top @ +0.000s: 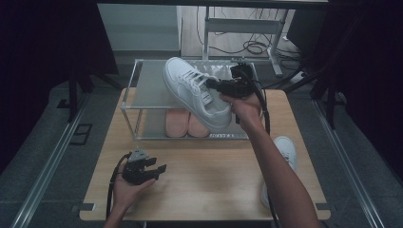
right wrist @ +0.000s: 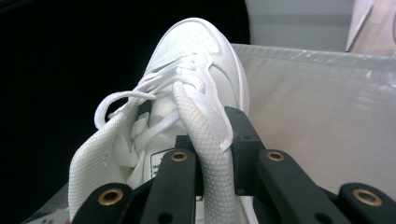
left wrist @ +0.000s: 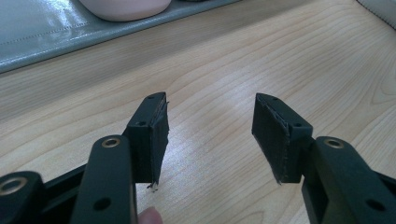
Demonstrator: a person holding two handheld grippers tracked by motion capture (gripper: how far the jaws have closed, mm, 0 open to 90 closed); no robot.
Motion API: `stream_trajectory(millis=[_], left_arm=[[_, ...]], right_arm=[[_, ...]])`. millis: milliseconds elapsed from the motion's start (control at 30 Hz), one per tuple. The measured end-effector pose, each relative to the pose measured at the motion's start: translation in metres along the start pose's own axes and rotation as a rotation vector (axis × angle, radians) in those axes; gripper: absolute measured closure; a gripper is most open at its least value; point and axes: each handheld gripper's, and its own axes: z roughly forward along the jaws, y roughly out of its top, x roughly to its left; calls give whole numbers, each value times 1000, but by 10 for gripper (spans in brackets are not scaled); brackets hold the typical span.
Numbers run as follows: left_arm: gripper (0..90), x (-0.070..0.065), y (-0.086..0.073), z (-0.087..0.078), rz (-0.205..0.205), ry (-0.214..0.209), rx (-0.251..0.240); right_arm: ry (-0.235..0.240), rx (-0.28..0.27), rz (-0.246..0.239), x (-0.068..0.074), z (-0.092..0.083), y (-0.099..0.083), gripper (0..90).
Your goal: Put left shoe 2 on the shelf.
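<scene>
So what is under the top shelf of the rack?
On the lower shelf under the top shelf, a pink pair of shoes shows. The held white sneaker covers their far ends.

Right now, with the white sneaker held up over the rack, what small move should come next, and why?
Probably lower it onto the rack's top shelf. The right claw pinches the white sneaker by its collar, tilted above that shelf; the pink shoes already fill the lower shelf beneath it.
</scene>
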Motion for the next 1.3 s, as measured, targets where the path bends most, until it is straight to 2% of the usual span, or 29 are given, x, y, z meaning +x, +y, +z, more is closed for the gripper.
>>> stream_trajectory(millis=[167, 367, 800, 833, 1133, 1300], left_arm=[[465, 2, 0, -1, 2, 0, -5], [465, 1, 0, -2, 0, -4, -11], [466, 3, 1, -3, -1, -7, -14], [466, 2, 1, -3, -3, -7, -14], [466, 2, 1, -3, -2, -10, -16], [466, 3, 0, -2, -4, -14, -15]], right_arm=[[-41, 2, 20, -2, 11, 12, 820], [-90, -5, 69, -7, 26, 25, 820], [-139, -3, 145, -17, 52, 36, 818], [-156, -8, 168, -19, 57, 38, 817], [-226, -13, 213, -24, 76, 44, 816], [-261, -18, 274, -30, 88, 45, 815]])
